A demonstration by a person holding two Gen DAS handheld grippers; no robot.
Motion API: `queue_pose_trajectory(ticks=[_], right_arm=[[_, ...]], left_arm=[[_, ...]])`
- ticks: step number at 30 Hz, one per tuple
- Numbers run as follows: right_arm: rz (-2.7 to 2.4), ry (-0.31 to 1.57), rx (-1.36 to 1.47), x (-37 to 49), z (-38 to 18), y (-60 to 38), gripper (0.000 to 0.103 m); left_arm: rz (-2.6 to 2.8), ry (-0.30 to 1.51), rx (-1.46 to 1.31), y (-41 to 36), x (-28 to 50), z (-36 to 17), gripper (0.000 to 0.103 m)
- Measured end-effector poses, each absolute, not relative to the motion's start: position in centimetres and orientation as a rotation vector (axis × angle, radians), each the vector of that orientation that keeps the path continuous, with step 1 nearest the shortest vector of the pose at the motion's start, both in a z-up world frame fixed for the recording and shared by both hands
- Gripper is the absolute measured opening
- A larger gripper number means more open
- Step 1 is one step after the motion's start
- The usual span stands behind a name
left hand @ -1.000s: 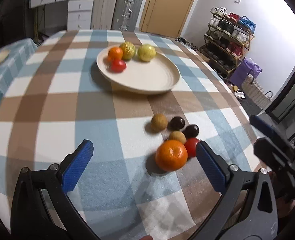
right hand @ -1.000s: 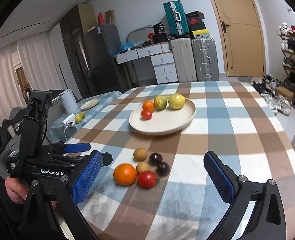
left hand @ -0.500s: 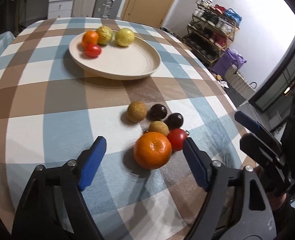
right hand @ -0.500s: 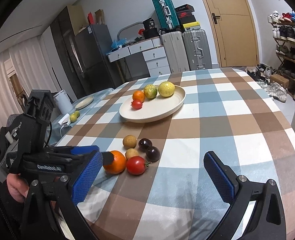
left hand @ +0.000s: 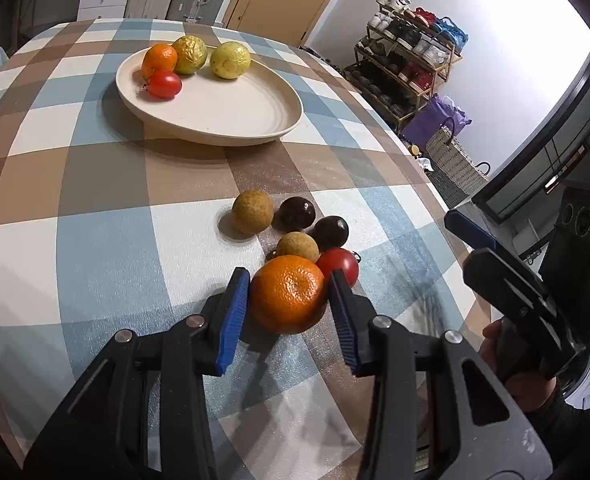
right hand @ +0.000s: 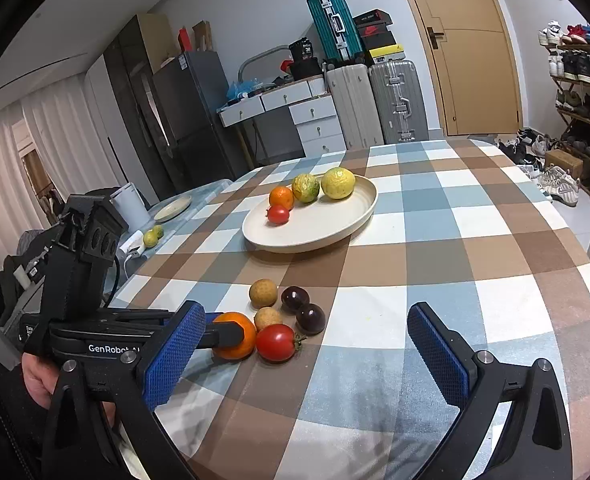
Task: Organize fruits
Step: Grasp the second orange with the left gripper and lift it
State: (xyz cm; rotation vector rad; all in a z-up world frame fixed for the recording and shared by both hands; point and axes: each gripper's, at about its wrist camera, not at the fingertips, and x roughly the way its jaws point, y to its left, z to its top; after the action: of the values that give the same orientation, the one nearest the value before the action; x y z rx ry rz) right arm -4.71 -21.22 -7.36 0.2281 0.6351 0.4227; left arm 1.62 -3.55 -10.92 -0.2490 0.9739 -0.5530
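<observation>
Checked blue, brown and white cloth covers the desk (left hand: 95,208) under both your tools. Your left tool (left hand: 289,294) is pinching the large mandarin (left hand: 289,294), one blue pad on each side of it, the fruit resting on the cloth. Just ahead of its fingertips sit a red tomato (left hand: 340,265), two tan round fruits and two dark purple ones. Farther ahead, the cream plate (left hand: 231,116) holds a small orange, a tomato and two yellow-green fruits. Your right tool (right hand: 307,348) hangs spread wide, the loose cluster ahead and to its left.
</observation>
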Motion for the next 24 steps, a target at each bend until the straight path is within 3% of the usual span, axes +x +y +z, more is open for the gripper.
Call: queue_pose_trajectory(ticks=[24], right_arm=[[0.455, 0.813, 0.234, -2.7, -9.2, -18.5, 0.103]], left_arm=[[-0.446, 0.832, -0.345, 3.1, 0.1, -8.1, 0.038]])
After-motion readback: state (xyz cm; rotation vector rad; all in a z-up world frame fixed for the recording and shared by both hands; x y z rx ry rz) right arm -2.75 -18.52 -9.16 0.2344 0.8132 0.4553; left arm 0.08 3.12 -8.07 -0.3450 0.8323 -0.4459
